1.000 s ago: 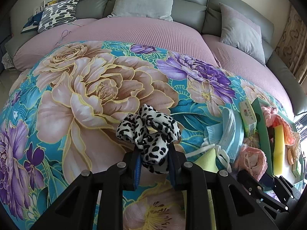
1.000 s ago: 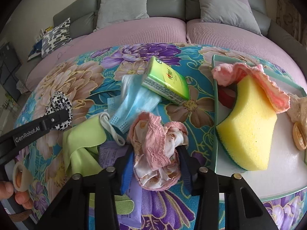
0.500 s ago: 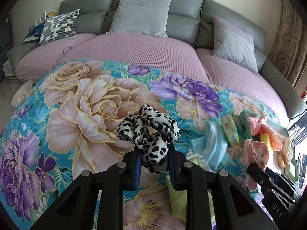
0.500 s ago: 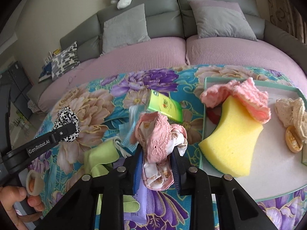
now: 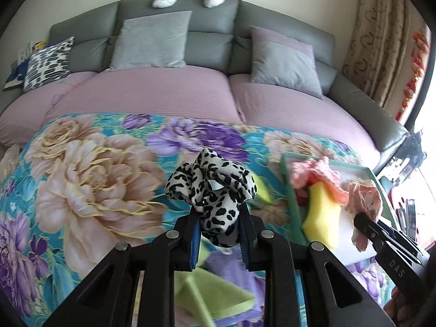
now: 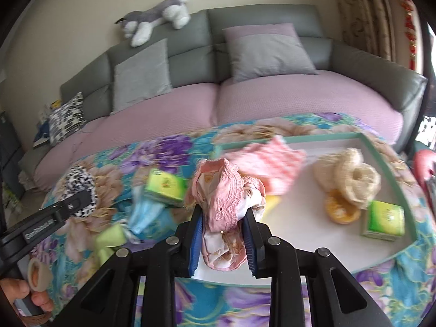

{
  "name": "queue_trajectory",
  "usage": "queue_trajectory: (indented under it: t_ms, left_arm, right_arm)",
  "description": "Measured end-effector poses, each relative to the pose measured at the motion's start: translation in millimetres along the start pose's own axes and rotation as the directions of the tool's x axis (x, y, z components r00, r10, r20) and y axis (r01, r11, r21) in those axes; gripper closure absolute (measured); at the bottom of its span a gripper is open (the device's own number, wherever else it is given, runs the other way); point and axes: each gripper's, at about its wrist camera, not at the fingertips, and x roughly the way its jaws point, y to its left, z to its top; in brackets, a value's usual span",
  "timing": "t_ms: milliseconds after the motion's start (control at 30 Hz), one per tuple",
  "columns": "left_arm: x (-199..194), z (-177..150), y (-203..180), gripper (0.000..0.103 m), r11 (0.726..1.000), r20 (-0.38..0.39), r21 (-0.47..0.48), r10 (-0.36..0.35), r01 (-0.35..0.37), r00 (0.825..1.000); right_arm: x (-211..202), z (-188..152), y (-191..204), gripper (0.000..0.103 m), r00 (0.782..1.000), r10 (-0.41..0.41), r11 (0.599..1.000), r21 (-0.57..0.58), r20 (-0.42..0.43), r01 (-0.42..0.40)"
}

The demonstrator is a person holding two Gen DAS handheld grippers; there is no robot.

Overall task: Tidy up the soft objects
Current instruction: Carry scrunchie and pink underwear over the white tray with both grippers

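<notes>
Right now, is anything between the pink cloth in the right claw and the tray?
Nothing visible. The right claw holds the pink cloth at the tray's near rim, with bare white floor just ahead. The loofah and green box sit farther right.

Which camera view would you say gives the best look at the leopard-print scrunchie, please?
The left wrist view: the leopard-print scrunchie sits centred and sharp, pinched in the left gripper jaws. The right wrist view shows it only small at the left edge, partly behind a jaw.

Matt spotted cloth scrunchie (image 5: 211,188), porous yellow sponge (image 5: 323,218), lacy pink fabric (image 6: 226,193)
</notes>
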Motion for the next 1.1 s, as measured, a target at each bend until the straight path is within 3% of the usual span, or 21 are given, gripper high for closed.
queue_trajectory:
  t_ms: [333,600,1100]
  left_arm:
    - [10.2,-11.1,-98.1,0.078,0.975,-0.038,0.172,-0.137,0.141,0.99]
    - [28.5,-26.1,-166.2,0.077,0.929,-0.089,0.282,-0.222,0.238,0.971]
    - [62.0,-36.7,-191.2,0.072,0.922,-0.142,0.311,-0.197,0.232,0.97]
  right_arm:
    - [-14.8,-1.9,-75.6,0.074,0.992,-0.123,0.988,0.097,-0.001,0.122]
    - [-21.0,-4.7,-106.3,0.074,0.991,-0.136,0.979,0.151,0.009,0.133]
    - [-13.4,-8.6,-121.4,0.072,0.993,-0.122,0.975,0.187,-0.008,0.121]
